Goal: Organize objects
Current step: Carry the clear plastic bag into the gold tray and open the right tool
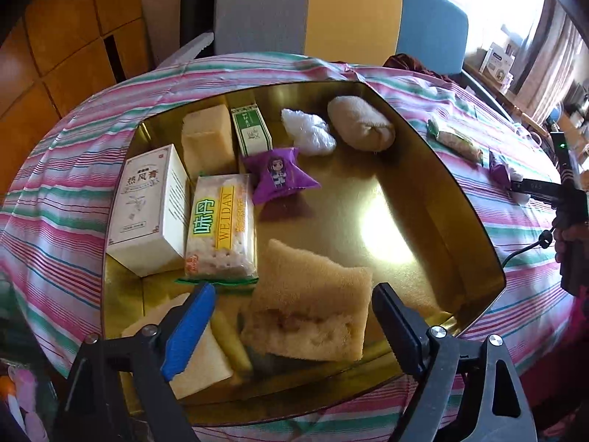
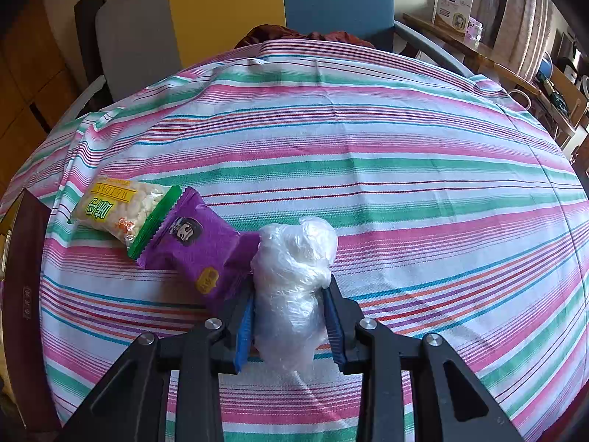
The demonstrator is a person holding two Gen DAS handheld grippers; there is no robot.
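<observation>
A gold tray (image 1: pixel 368 191) on the striped cloth holds several items. My left gripper (image 1: pixel 294 318) hangs open over its near end, with a tan sponge (image 1: pixel 313 313) lying between the fingers and clear of both pads. A cream sponge (image 1: pixel 200 366) lies under the blue finger (image 1: pixel 189 328). Further in are a cracker packet (image 1: pixel 221 224), a white box (image 1: pixel 147 206) and a purple packet (image 1: pixel 279 175). My right gripper (image 2: pixel 291 293) is shut on a crumpled clear plastic bag (image 2: pixel 294 258) just above the cloth.
The tray's far end holds a yellow block (image 1: pixel 208 140), a green-white box (image 1: pixel 252 130), a plastic wad (image 1: pixel 309 130) and a rolled beige cloth (image 1: pixel 360 121). A second cracker packet (image 2: pixel 117 213) and purple packet (image 2: pixel 195 246) lie left of the right gripper. Chairs (image 2: pixel 228 11) stand behind the table.
</observation>
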